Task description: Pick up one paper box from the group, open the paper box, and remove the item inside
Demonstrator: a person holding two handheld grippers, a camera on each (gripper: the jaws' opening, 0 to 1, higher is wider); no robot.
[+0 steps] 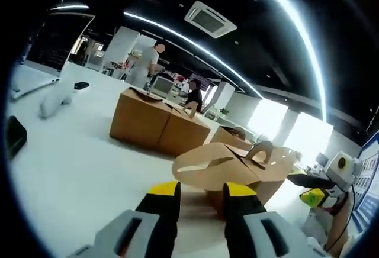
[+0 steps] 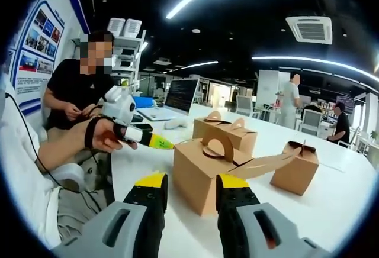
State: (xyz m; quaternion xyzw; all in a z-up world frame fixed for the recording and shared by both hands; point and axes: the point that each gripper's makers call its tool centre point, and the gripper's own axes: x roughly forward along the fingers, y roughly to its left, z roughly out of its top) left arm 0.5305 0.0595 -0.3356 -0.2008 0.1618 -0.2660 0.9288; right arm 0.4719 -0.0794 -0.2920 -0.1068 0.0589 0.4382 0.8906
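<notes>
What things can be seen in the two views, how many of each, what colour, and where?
paper boxes: four, brown; nearest one has an open flap, on the white table
laptop: one, screen lit, far end of table
ceiling air unit: one, white
people: one seated beside the table, two standing far behind
left gripper: yellow-tipped jaws apart, just before the nearest box
right gripper: yellow-tipped jaws apart, nothing between them

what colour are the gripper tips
Yellow tips on black jaws, clearest in the right gripper view on the right gripper.
</notes>
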